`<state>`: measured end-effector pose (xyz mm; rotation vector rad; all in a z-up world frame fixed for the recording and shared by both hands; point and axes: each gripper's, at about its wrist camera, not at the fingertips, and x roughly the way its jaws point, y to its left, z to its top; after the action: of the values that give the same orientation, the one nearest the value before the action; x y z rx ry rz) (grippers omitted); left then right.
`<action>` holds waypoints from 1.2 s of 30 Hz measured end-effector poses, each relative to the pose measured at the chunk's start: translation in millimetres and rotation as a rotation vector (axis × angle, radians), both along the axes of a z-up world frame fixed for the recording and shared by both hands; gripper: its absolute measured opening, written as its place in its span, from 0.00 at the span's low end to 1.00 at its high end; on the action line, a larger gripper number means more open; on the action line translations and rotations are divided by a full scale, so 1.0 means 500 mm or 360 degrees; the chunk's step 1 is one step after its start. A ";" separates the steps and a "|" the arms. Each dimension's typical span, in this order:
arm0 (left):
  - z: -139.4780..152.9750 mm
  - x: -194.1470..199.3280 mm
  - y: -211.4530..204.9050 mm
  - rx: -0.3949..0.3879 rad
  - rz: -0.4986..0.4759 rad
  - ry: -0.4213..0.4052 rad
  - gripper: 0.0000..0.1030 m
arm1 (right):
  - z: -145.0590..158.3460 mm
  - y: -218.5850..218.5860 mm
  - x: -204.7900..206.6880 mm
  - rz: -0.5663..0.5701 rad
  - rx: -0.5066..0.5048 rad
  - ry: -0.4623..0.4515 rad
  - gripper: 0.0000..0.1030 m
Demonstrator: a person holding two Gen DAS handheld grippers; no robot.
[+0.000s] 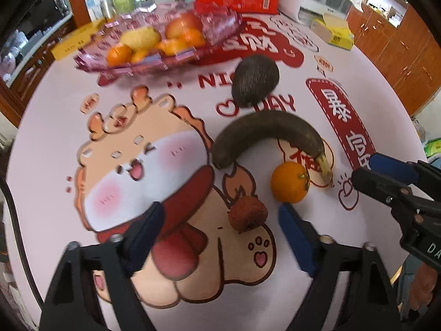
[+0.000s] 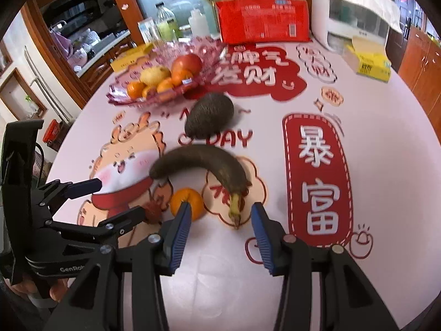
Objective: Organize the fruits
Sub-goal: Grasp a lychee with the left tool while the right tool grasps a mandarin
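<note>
4 loose fruits wait on the tabletop [image 1: 41, 143]; left gripper [image 1: 217, 237], jaws released, should straddle the rough red lychee [image 1: 248, 213] at 12 o'clock before closing gently.

The tabletop [image 2: 386, 165] cloth is showing "DAY" in red letters beside the avocado [image 2: 209, 115], and large white characters "暴富" are standing on a red panel [image 2: 319, 184]. Farther back, "发财" is showing in white on a red cloud [image 2: 248, 82]. The left tool [image 2: 121, 201] is carrying the partly hidden white lettering "GenRob".
</note>
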<state>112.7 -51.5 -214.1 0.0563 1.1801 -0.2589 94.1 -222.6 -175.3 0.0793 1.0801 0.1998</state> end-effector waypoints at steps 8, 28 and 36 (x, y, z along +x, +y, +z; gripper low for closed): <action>-0.047 0.005 -0.010 -0.0094 -0.0009 0.0105 0.52 | -0.032 0.009 0.009 0.0020 0.0017 0.0048 0.44; -0.043 0.001 0.059 -0.0149 0.0031 0.0113 0.30 | -0.079 0.084 0.054 0.0149 0.0046 0.0140 0.44; -0.033 0.008 0.093 -0.0152 0.0070 0.0102 0.30 | -0.093 0.127 0.069 0.0215 0.0008 0.0159 0.44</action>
<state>116.7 -4.9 -230.8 -0.0620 1.2297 -0.2800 128.7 -159.1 -222.0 0.0210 1.1854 0.3229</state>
